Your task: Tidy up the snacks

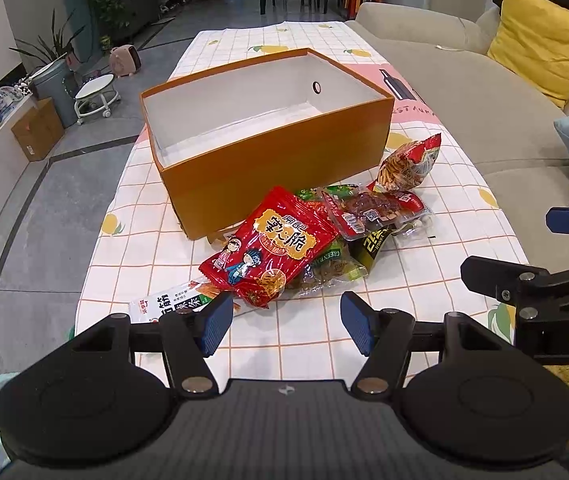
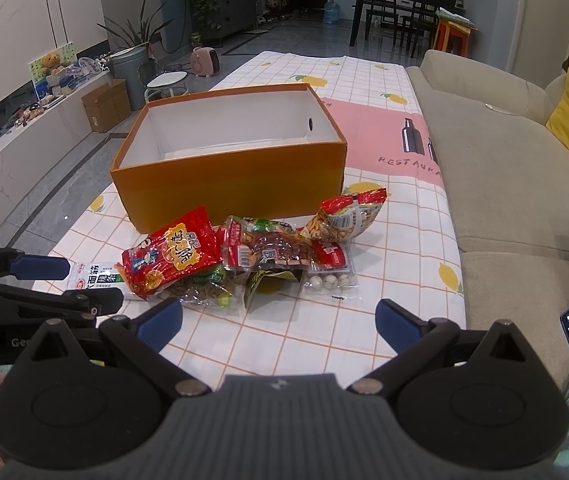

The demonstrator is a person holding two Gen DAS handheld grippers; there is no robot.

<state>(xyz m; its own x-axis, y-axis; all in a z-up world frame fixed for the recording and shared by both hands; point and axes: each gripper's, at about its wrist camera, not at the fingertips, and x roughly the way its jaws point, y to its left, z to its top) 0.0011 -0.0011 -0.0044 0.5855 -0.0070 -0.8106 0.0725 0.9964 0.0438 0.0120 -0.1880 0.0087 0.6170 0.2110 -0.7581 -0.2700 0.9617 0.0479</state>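
Right now both tools hang released and holding nothing: the left gripper (image 1: 286, 322) has its ribbed blue pads (image 1: 216, 324) spread wide just short of the snack heap, and the right gripper (image 2: 280, 326) is parted even wider beside it, nearer the sofa (image 2: 500, 184). Just beyond the left one's pads lies the heap itself, on the near side of the orange box (image 1: 268, 152) and almost touching its front wall. On top is a glossy red crinkled bag (image 1: 272, 246) with a yellow label, tilted over a long white stick pack (image 1: 172, 300) that pokes out toward the left tool. Under and beside the red bag sit a green foil packet (image 1: 332, 268), a clear vacuum pouch of dark red meat (image 2: 280, 250), a flat see-through pack of pale round balls (image 2: 330, 280), and, closest to the box's sofa-side corner, a puffy red-and-white bag (image 1: 410, 164) standing half upright. The box looks like stiff card, rectangular, open-topped, white inside with a small round hole in its far end wall, and nothing in it that I can see. It rests on a checked tablecloth (image 1: 152, 240) printed with lemons. My guess is that sorting has not begun; the next move calls for closing on one loose, slippery packet, probably the topmost red bag, then lifting it over the box's rim.
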